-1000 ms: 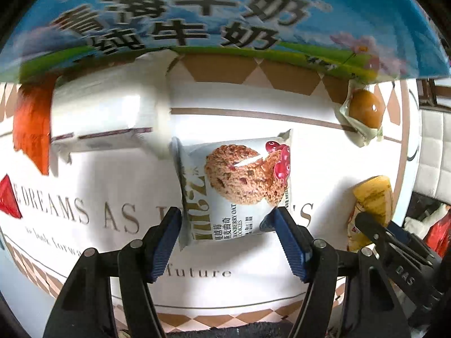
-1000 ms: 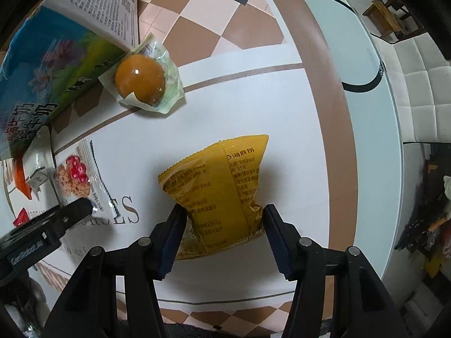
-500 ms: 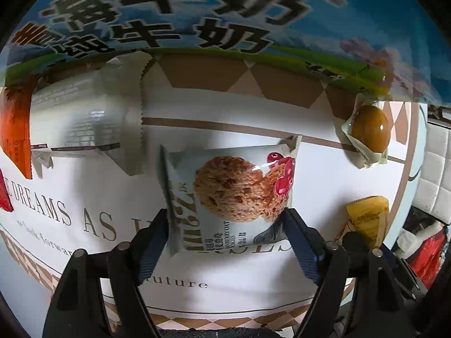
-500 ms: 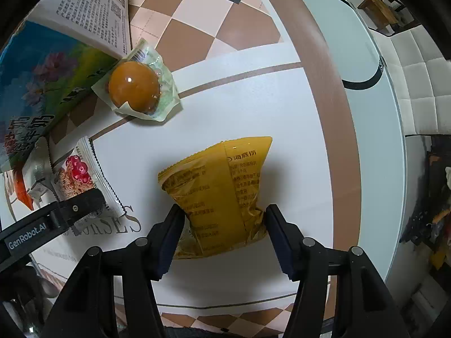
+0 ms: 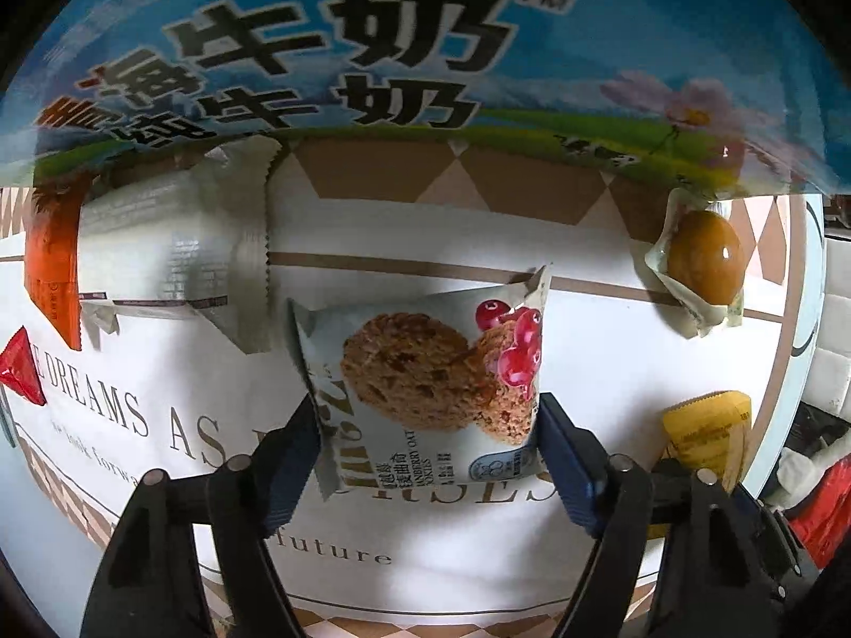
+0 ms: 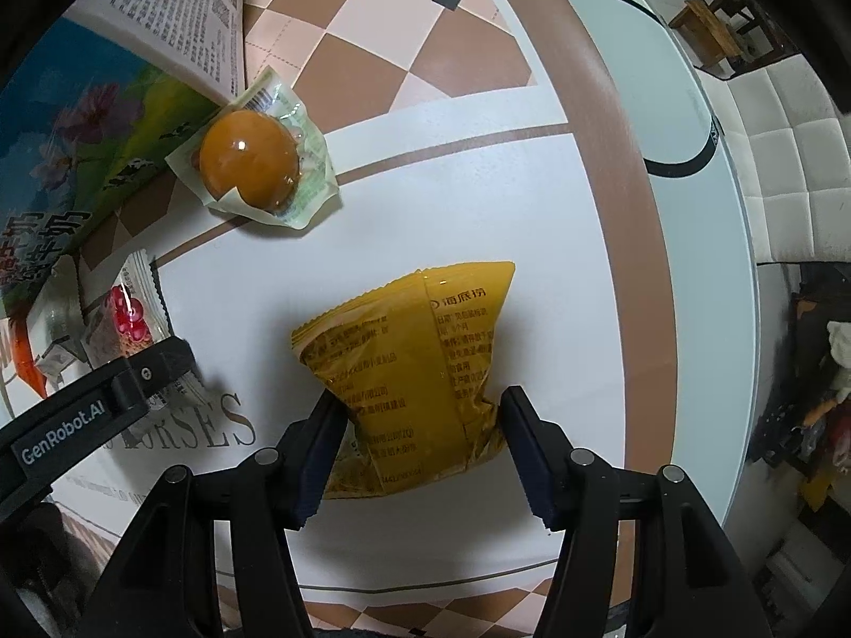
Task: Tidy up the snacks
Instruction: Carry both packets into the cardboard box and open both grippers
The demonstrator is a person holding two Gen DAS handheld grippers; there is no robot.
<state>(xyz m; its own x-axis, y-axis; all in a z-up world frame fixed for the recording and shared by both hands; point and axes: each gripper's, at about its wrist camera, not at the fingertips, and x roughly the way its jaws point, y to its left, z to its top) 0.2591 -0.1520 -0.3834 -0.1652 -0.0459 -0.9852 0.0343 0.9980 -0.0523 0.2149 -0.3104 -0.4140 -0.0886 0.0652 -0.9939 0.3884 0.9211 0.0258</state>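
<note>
Here the milk carton, blue with large black characters, lies along the far side of the surface and serves as the landmark. Far left below the carton, an orange packet and a red packet corner show only partly at the edge of the left view. Just right of the orange one, a white wrapped snack lies with its top end touching the carton's lower edge. Further right and nearer to the camera than the carton, the cranberry oat cookie packet lies flat on the surface. The left claw points down over it; its jaws are closing, with the packet between them, and both blue pads already seem to touch the packet's side edges. To the right, at the carton's right end, a brown egg in clear wrap lies touching the carton's corner. Below the egg and well apart from the carton, the yellow sauce packet lies on the white part of the surface. The right claw is clamped on its lower end, and the foil is crumpled between the two pads.
</note>
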